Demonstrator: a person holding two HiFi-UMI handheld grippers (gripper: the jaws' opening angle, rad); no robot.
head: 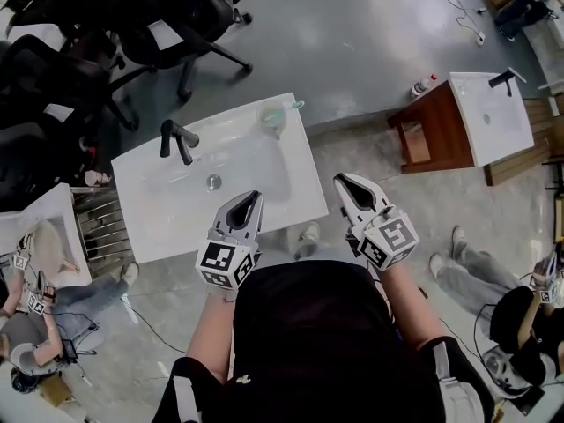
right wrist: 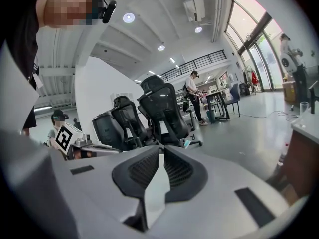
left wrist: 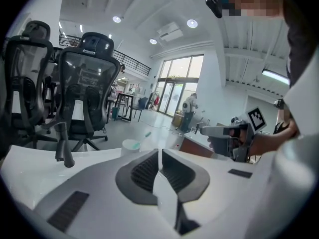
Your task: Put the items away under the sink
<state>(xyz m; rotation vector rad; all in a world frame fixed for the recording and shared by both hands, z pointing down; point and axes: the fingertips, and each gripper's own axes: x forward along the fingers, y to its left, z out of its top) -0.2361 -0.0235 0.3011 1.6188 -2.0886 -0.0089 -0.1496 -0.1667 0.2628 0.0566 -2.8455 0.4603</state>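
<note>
Grey polished floor surrounds the white sink (head: 150, 218) at which you stand, and you look down on it from above.

Nearest to you, both tongs are closed and hold nothing. The left gripper (head: 254, 196) has its jaws together over the front edge of the sink top, with no object between them. The right gripper (head: 342, 181) is also shut and empty. It hangs just beside the right front corner of the sink, over the floor.

Further on, the basin seems empty except for its drain (head: 213, 181). On the left of the basin stands the black faucet (head: 176, 139). At the far right corner of the sink top stands the cup (head: 273, 117), upright, with a green toothbrush (head: 291, 106) leaning out of it. These are the only loose items I can see on this sink, and they are well apart from both grippers.

I judge that you are at the very start: you approach, and nothing is picked up yet. The next move, I think, calls for opening one gripper wide, probably the right one because the cup is on that side. Then reach across the basin and close on the wall of the cup, keeping it upright so the toothbrush does not fall out. The space under the sink is hidden from above, so I cannot tell whether it is open.

Beyond the sink, black office chairs (head: 176, 16) stand on the floor.
</note>
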